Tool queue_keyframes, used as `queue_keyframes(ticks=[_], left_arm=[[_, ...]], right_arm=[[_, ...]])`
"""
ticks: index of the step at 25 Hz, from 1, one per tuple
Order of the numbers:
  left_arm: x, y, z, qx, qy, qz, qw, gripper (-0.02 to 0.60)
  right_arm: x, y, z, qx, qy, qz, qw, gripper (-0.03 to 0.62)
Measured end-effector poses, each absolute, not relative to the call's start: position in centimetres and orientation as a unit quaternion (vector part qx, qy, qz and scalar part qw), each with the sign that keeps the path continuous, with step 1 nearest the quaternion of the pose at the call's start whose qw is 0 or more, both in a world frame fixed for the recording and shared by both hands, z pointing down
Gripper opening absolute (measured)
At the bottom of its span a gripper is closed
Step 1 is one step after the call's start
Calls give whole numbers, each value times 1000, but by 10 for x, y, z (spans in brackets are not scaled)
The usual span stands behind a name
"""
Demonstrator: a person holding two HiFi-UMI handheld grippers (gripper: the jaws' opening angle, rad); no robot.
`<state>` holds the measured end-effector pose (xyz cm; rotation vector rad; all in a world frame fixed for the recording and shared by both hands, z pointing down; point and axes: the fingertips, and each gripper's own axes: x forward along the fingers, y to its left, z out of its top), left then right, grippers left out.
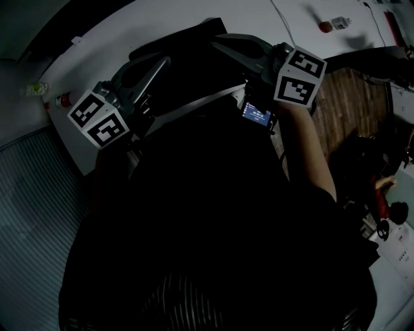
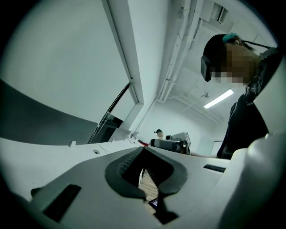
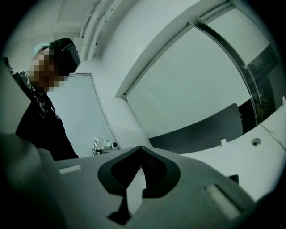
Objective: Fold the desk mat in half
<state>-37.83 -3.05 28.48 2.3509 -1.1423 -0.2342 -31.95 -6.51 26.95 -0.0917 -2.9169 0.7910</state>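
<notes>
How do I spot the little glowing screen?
Find the white table across the top of the head view, then the cube with black squares on the right. Just below-left of it sits the small screen, the only thing glowing blue amid dark shapes.

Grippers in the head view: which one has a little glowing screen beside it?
The right gripper, at the picture's right. A small lit screen glows just below it, near its marker cube; the left gripper shows no screen.

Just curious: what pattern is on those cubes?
Black-and-white square markers on each cube; head view shows it best.
</notes>
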Motion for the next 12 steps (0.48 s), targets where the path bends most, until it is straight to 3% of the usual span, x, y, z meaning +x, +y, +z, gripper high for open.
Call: queue_keyframes(ticks=[12], left_arm=[[-397, -7, 293, 853, -436, -89, 271, 0]], right_arm=[[-349, -42, 268, -57, -971, 216, 88, 3]])
